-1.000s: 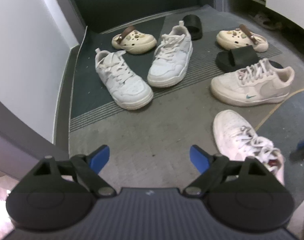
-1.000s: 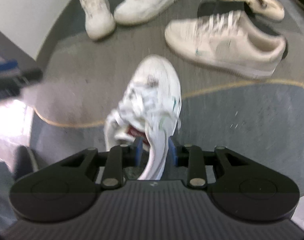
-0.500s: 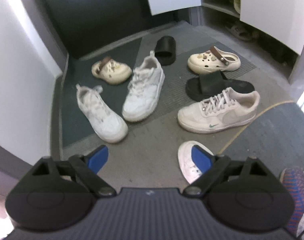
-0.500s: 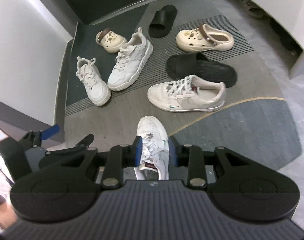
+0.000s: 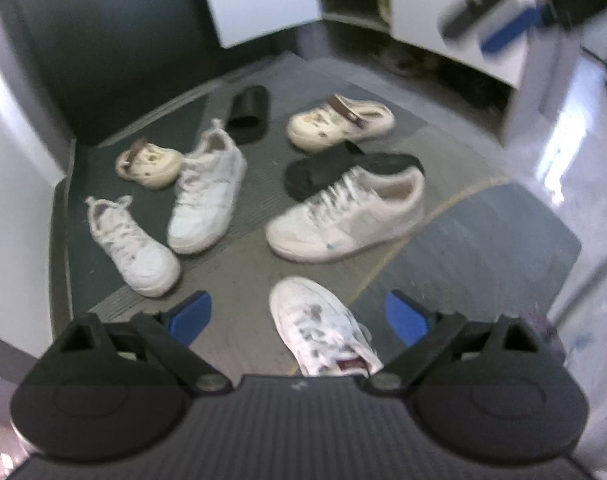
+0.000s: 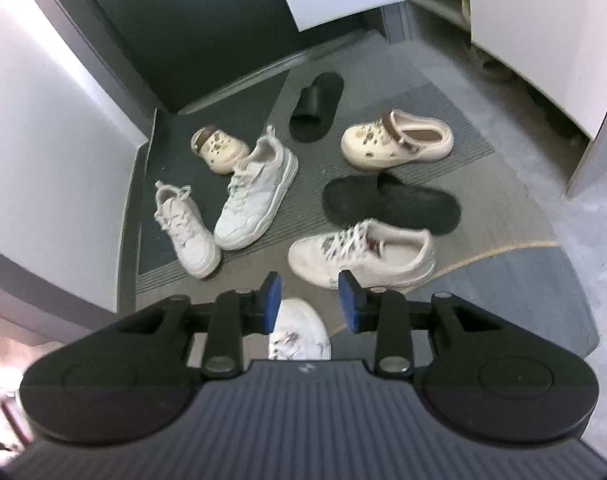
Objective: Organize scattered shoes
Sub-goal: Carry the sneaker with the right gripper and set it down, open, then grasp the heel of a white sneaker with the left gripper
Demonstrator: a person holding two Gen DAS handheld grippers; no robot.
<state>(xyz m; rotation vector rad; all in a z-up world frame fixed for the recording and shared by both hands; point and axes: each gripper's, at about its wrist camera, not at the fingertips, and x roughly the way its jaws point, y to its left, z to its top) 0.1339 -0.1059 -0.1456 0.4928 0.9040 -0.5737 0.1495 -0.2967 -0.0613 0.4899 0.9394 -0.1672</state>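
A: Nearest shoe first. Where is it?

B: The scuffed white sneaker (image 5: 315, 320) lies on the floor (image 5: 239, 280), toe pointing away, just below and between the blue pads of the left tool (image 5: 299, 316). In the right wrist view only its toe (image 6: 299, 334) shows, under the right tool (image 6: 309, 300).

A: Tool states?

B: Left tool: jaws spread wide and opening, nothing pressed between the pads; the sneaker sits on the floor beneath them. Right tool: jaws narrower but parted, opening, pads clear of the shoe. It appears blurred at the upper right of the left wrist view.

A: Next shoes outward?

B: A cream low-top sneaker (image 6: 363, 252) lies on its sole, toe to the left, just beyond the scuffed one. Touching its far side, a black slide (image 6: 391, 204). Beyond that, a cream clog with a brown strap (image 6: 395, 144).

A: Left group?

B: Two white sneakers: a larger one (image 6: 257, 196) at an angle, a smaller one (image 6: 185, 228) beside it, near the wall. A second cream clog (image 6: 219, 148) touches the larger sneaker's heel. A second black slide (image 6: 315, 106) lies farther back, apart from the rest.

A: Surroundings?

B: Dark ribbed mat (image 6: 163, 184) under the left group. Open white cabinet (image 6: 543, 32) at the upper right, with footwear under it, too dim to identify.
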